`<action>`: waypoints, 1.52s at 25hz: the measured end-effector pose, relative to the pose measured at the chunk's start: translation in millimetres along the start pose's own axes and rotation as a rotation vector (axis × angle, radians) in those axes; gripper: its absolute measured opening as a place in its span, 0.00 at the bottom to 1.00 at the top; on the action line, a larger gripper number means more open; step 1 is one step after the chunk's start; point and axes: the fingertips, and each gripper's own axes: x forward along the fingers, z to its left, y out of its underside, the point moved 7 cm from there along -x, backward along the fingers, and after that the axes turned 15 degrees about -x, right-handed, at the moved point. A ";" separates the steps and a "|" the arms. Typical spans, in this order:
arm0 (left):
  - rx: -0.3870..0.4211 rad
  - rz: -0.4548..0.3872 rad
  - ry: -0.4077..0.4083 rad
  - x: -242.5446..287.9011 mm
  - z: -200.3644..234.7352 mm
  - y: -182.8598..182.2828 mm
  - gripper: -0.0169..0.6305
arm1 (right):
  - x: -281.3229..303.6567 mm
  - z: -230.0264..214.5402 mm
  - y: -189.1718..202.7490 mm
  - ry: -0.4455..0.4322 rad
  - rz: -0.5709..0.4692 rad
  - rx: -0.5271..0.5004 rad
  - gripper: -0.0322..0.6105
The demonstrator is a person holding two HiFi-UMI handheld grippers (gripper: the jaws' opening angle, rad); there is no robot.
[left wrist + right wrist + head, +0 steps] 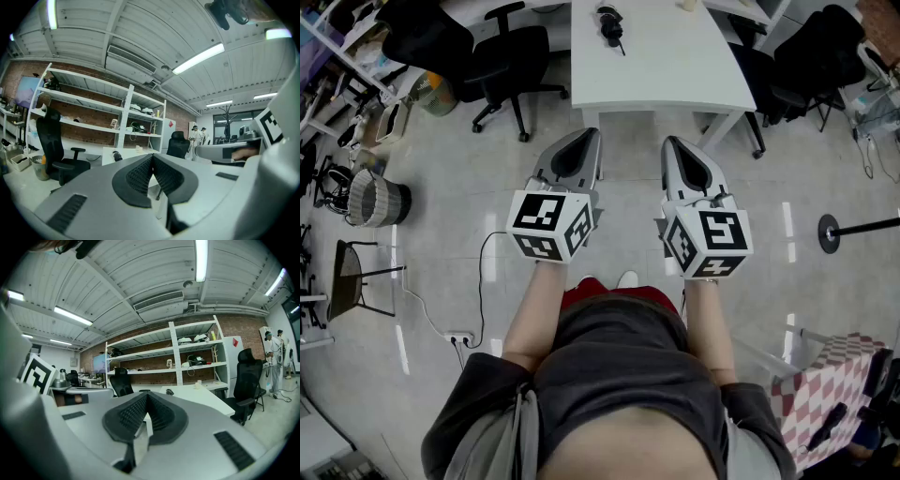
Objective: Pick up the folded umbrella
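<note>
I hold both grippers in front of my body, side by side, and both point toward the white table (675,75). They are short of the table's near edge, above the grey floor (450,281). The jaws of my left gripper (587,137) are pressed together, and there is nothing between them. The jaws of my right gripper (671,142) are also together and carry nothing. The folded umbrella (610,25) is black and lies on the table top, in the far part of the table on its left side, well apart from both grippers. One black office chair (502,52) stands to the left of the table, and another black chair (806,56) stands to the right of it.
</note>
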 end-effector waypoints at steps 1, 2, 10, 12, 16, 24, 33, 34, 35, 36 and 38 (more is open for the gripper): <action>0.000 0.000 -0.001 2.8 -0.9 0.3 0.05 | 0.9 -2.8 0.6 0.000 -0.001 0.000 0.08; 0.000 0.001 -0.002 5.6 -1.7 0.8 0.05 | 1.8 -5.5 1.5 0.000 -0.001 0.000 0.08; -0.004 0.028 -0.010 22.5 -10.3 12.7 0.05 | 5.2 -21.4 22.2 -0.040 0.053 0.052 0.08; -0.005 0.032 -0.016 26.3 -12.8 14.6 0.05 | 4.5 -27.5 25.4 -0.039 0.059 0.066 0.08; 0.000 0.031 -0.035 31.1 -15.8 15.1 0.05 | 2.9 -36.5 26.8 -0.034 0.060 0.077 0.08; 0.014 0.014 -0.051 38.1 -26.2 13.9 0.05 | -2.1 -49.9 28.2 -0.043 0.044 0.077 0.08; 0.017 0.023 -0.053 49.4 -29.7 16.0 0.05 | -4.4 -63.1 28.8 -0.025 0.037 0.085 0.08; 0.017 0.023 -0.052 51.4 -29.6 15.9 0.05 | -3.7 -64.6 29.5 -0.022 0.040 0.085 0.08; 0.017 0.024 -0.050 53.6 -29.5 16.1 0.05 | -3.0 -66.1 30.2 -0.018 0.042 0.085 0.08; 0.016 0.025 -0.047 56.0 -29.3 16.7 0.05 | -2.1 -67.6 31.0 -0.015 0.045 0.085 0.08; 0.015 0.029 -0.043 61.0 -28.2 18.8 0.05 | 0.5 -70.1 33.3 -0.011 0.052 0.083 0.08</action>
